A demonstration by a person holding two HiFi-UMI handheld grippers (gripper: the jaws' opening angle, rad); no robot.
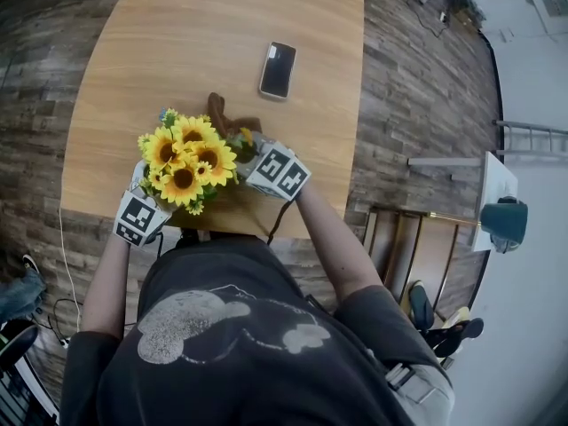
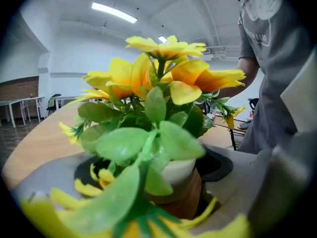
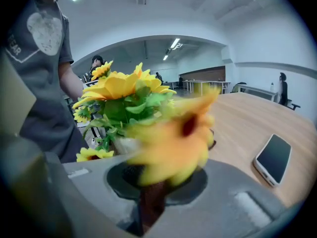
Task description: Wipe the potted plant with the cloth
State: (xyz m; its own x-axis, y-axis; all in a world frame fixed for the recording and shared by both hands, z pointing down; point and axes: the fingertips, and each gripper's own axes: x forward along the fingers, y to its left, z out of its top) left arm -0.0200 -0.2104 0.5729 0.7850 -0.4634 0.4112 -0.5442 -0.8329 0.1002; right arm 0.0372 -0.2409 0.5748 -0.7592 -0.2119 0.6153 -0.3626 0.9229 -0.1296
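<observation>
A potted plant [image 1: 182,162] with yellow sunflowers stands near the front edge of the wooden table [image 1: 222,25]. My left gripper [image 1: 138,216] reaches in from the plant's left. In the left gripper view its jaws sit on either side of the white and brown pot [image 2: 183,192] and hold it, with leaves hiding the left pad. My right gripper [image 1: 277,171] is at the plant's right side, shut on a brown cloth [image 1: 224,114]. In the right gripper view the cloth [image 3: 151,205] hangs pinched between the jaws, right under a blurred sunflower [image 3: 173,138].
A black phone [image 1: 278,69] lies on the table beyond the plant and shows again as the phone [image 3: 272,158] to the right of the right gripper. The table's near edge runs just below the plant. Wood floor and steps lie to the right.
</observation>
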